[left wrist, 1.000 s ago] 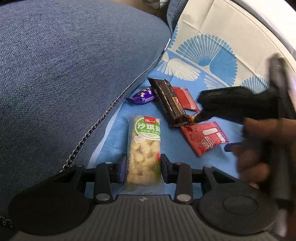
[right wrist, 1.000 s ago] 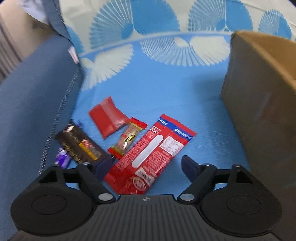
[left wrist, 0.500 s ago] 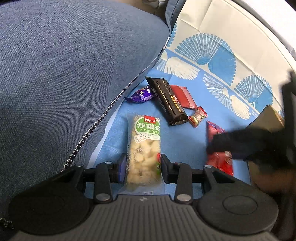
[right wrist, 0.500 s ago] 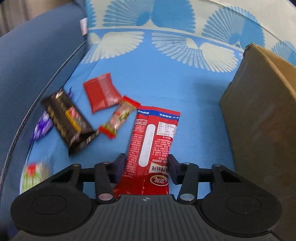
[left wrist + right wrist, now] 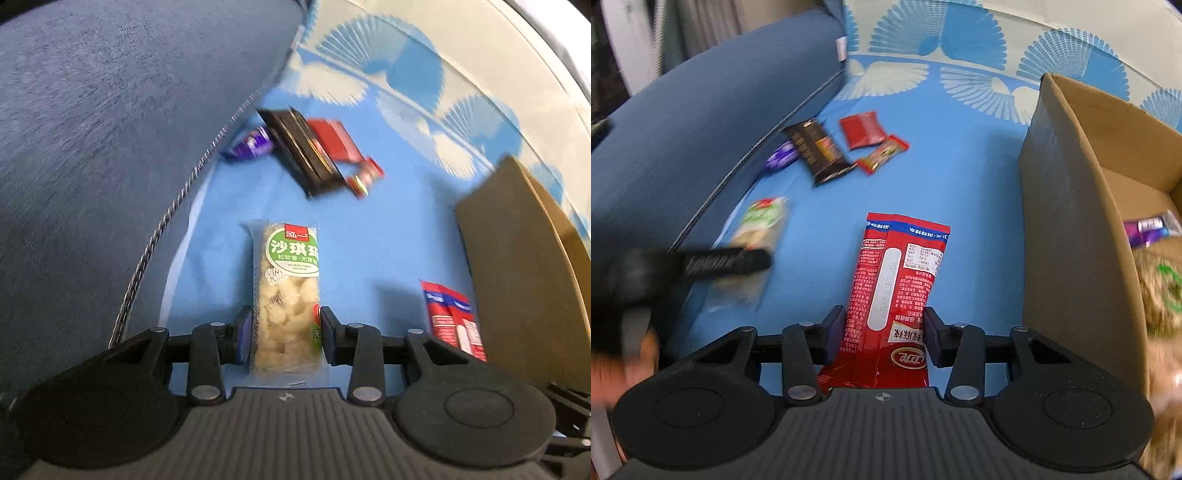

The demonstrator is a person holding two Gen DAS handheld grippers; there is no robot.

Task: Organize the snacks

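My left gripper (image 5: pixel 286 334) is shut on a clear green-labelled rice-cake pack (image 5: pixel 287 291), held above the blue cloth; it also shows blurred in the right wrist view (image 5: pixel 759 236). My right gripper (image 5: pixel 884 338) is shut on a long red snack packet (image 5: pixel 897 291), which also shows at the lower right of the left wrist view (image 5: pixel 454 317). A brown cardboard box (image 5: pixel 1082 229) stands just right of it, with a purple wrapper (image 5: pixel 1148 227) and other snacks inside.
On the blue cloth (image 5: pixel 960 177) lie a black bar (image 5: pixel 818 151), a red pouch (image 5: pixel 864 129), a small red candy (image 5: pixel 882 155) and a purple candy (image 5: pixel 781 158). A blue denim cushion (image 5: pixel 110 129) rises on the left.
My right gripper closed on the red packet and lifted it toward the box. My left gripper rose with the rice-cake pack and shifted right; the box came into its view.
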